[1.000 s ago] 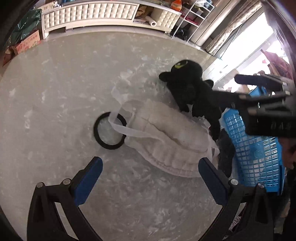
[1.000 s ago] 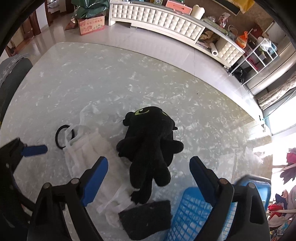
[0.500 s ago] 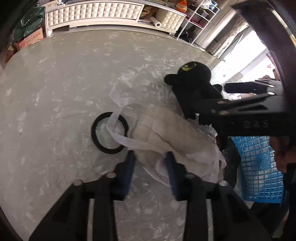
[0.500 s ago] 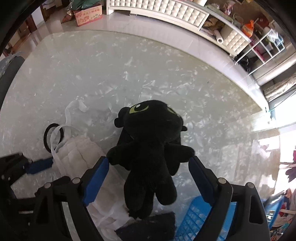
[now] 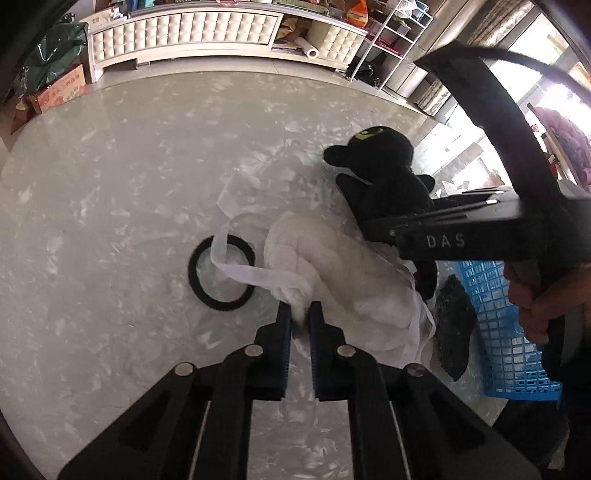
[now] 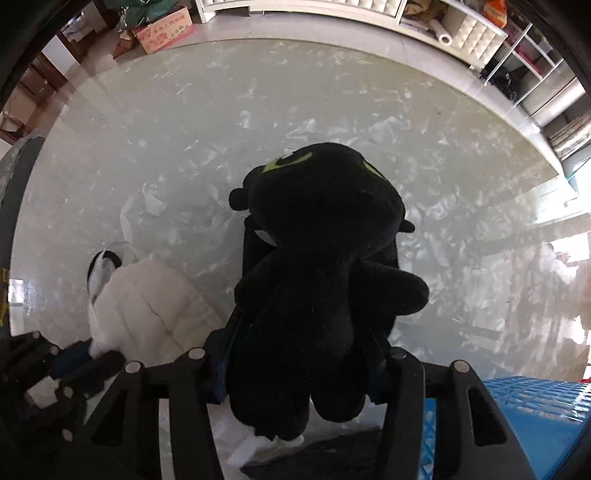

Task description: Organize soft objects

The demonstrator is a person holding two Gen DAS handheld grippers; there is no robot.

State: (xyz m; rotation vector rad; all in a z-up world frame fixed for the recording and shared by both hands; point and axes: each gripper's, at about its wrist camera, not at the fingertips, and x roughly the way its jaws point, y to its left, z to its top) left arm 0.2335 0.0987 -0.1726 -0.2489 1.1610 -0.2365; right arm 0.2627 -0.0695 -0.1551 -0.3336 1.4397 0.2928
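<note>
Pale marbled glossy tabletop (image 5: 110, 206) fills both views, with a white tufted cabinet (image 5: 184, 33) beyond it at twelve o'clock and a printed cardboard box (image 5: 61, 88) at ten o'clock whose lettering is too small to read.

At four o'clock in the left wrist view a blue plastic lattice basket (image 5: 495, 332) sits on the table edge. A black plush dragon toy with yellow-green eyes (image 6: 325, 258) lies at the centre of the right wrist view; the right gripper (image 6: 299, 362) straddles its lower body, jaws closing, pads pressed into the plush. Seen from the left, that gripper's black body carries the letters "DAS".

Touching the plush at its eight o'clock lies a white padded fabric bundle with ribbon straps (image 5: 343, 266). The left gripper (image 5: 300, 317) is pinched shut on its near edge. One strap crosses a black elastic hair ring (image 5: 221, 273), at nine o'clock of the bundle. A dark fuzzy cloth (image 5: 454, 325) rests between bundle and basket.
</note>
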